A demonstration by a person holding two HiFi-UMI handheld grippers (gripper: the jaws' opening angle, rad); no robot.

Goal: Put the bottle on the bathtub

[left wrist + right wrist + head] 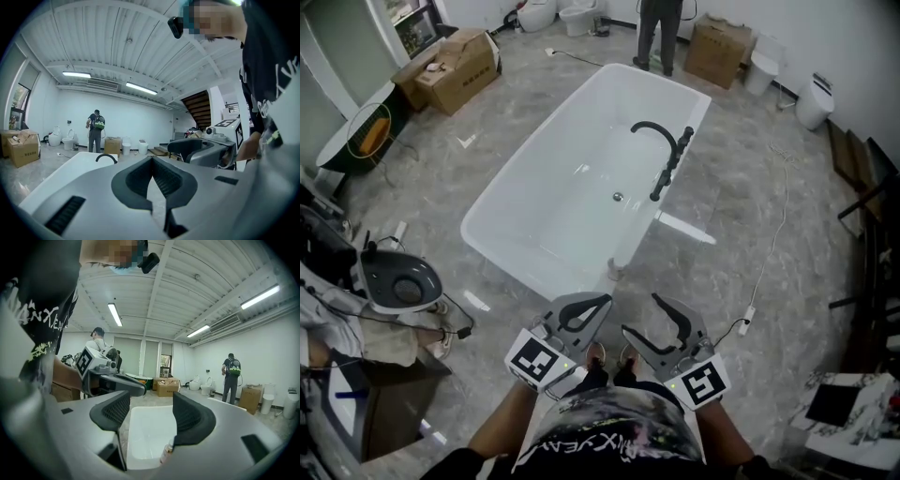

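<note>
Left claw [602, 304] closed, tips meeting, nothing in it; it sits just left of the right claw, about level with it. Right claw [150, 401] open, pads apart and bare, aimed at the bathtub [572, 187] ahead. Bottle [167, 453] small, upright, low and ahead of the right claw, just under its right jaw, at the tub's near end; on the floor or against the tub wall, can't tell. Not picked up yet. Risks: bottle is slim and off-centre to the gap, so closing on this line would likely clip it and knock it over. Tub rim looks narrow and smooth, so a sloppy set-down could drop the bottle into the basin. Claws sit close together and could knock each other.
</note>
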